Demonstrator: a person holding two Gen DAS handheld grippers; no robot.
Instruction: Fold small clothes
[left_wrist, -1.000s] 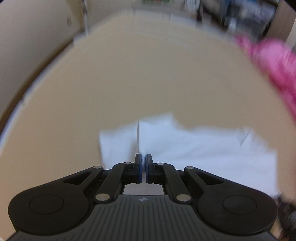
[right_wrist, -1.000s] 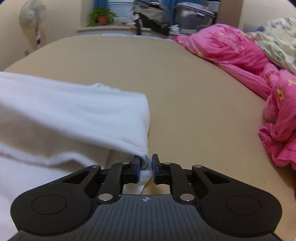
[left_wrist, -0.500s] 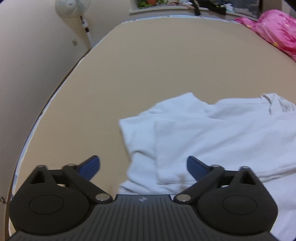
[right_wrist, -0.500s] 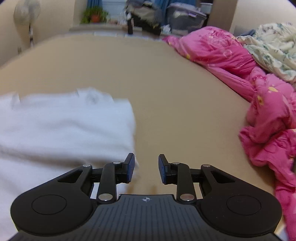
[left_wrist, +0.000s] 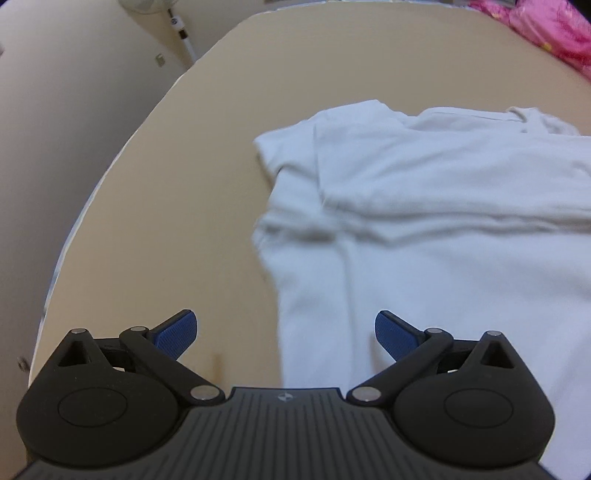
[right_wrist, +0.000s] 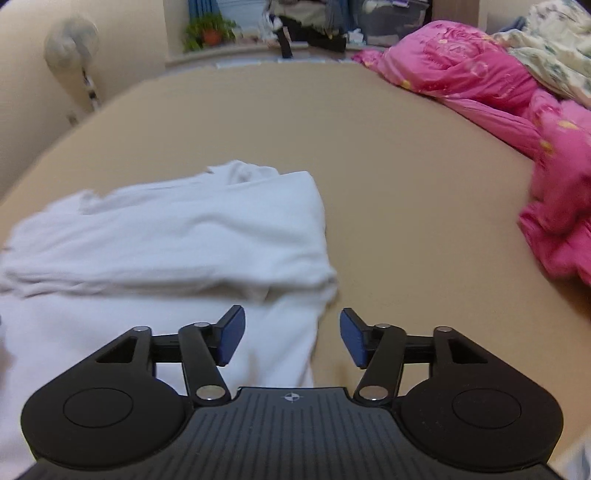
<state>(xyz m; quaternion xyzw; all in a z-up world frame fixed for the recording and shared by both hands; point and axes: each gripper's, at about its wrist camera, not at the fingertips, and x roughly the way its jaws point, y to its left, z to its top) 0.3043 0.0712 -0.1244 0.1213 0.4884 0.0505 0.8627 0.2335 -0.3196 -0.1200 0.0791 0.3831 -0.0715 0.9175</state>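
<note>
A white garment (left_wrist: 436, 221) lies on the tan bed sheet (left_wrist: 207, 206), its far part folded toward me over the near part. My left gripper (left_wrist: 286, 332) hovers above the garment's near left edge, wide open, with nothing pinched between the blue pads. In the right wrist view the same white garment (right_wrist: 166, 243) fills the left half. My right gripper (right_wrist: 291, 338) hangs over its right edge; its jaws are opening and the pads touch no cloth.
A pink quilt (right_wrist: 517, 122) and a floral blanket (right_wrist: 554, 48) are heaped along the right side of the bed. A standing fan (right_wrist: 74, 62) is by the wall at the far left. A sill with a potted plant (right_wrist: 208, 31) and clutter lies beyond the bed.
Both grippers, shut on the white garment a second ago, have let go and opened. The lifted edge now lies flat as a fold. Both grippers have drawn back toward the near side.
</note>
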